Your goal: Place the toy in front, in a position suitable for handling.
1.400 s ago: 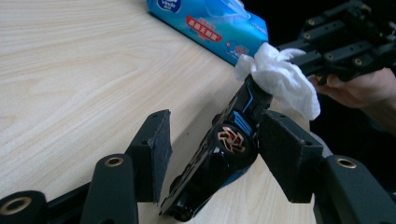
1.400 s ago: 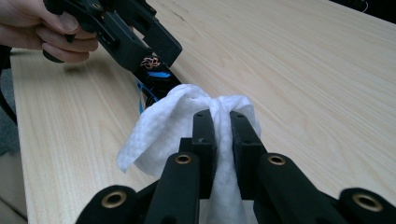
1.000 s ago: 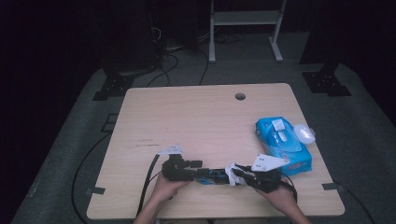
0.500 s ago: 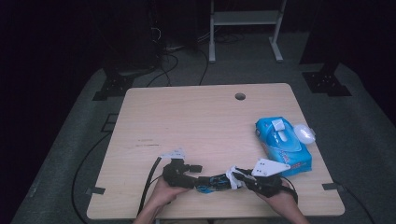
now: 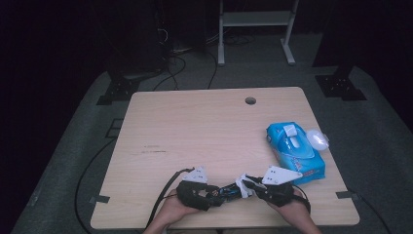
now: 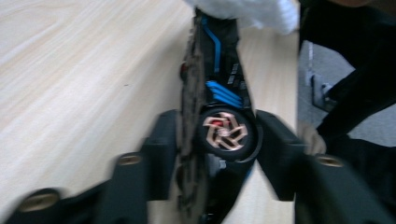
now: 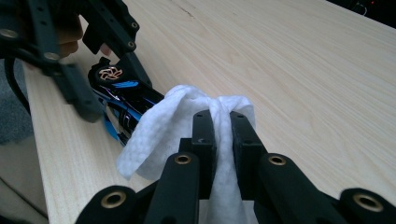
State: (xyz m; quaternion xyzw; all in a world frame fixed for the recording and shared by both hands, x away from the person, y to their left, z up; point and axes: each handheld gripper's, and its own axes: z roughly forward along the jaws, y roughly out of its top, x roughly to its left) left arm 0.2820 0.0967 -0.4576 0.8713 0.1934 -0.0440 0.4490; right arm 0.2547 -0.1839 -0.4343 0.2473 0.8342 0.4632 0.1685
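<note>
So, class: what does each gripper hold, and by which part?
The right gripper pinches a white wipe at its bunched middle. The left gripper clamps a black-and-blue gadget at its round copper-emblem end.

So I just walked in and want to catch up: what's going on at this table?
A person is cleaning a small black and blue device with a white wipe at the near edge of the wooden table. The left tool grips the device, its jaws having just closed in on it. The right tool is shut on the wipe, held against the device's end. A blue wipes pack lies to the right.
</note>
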